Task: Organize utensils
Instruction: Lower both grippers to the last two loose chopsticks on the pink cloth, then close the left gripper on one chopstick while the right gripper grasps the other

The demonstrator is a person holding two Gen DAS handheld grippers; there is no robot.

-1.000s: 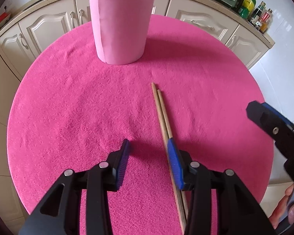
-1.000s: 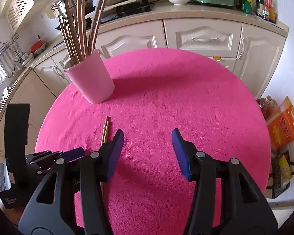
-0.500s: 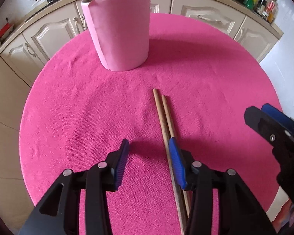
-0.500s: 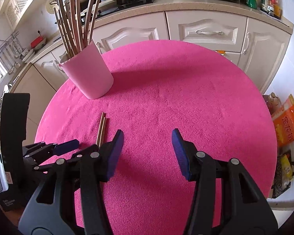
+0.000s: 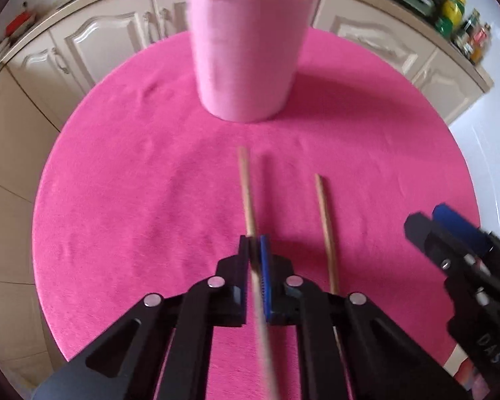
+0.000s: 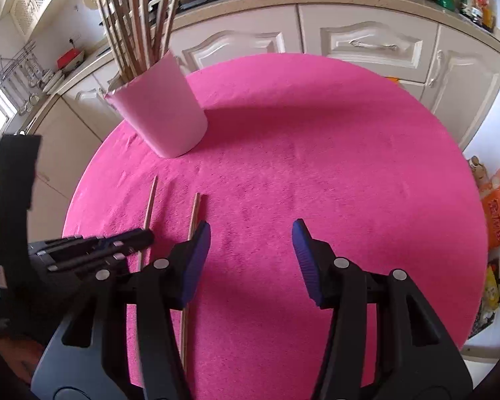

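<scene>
Here, left gripper (image 5: pixel 254 245) clamped on one wooden chopstick (image 5: pixel 246 193), second chopstick (image 5: pixel 325 226) flat on pink tablecloth (image 5: pixel 133 200) at its 3 o'clock, pink holder (image 5: pixel 246 60) of chopsticks at 12 o'clock, right gripper (image 6: pixel 251 233) half-open, holding nothing.

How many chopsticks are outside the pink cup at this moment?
2. One chopstick is clamped in the left gripper; the other chopstick lies on the pink cloth just right of it.
</scene>
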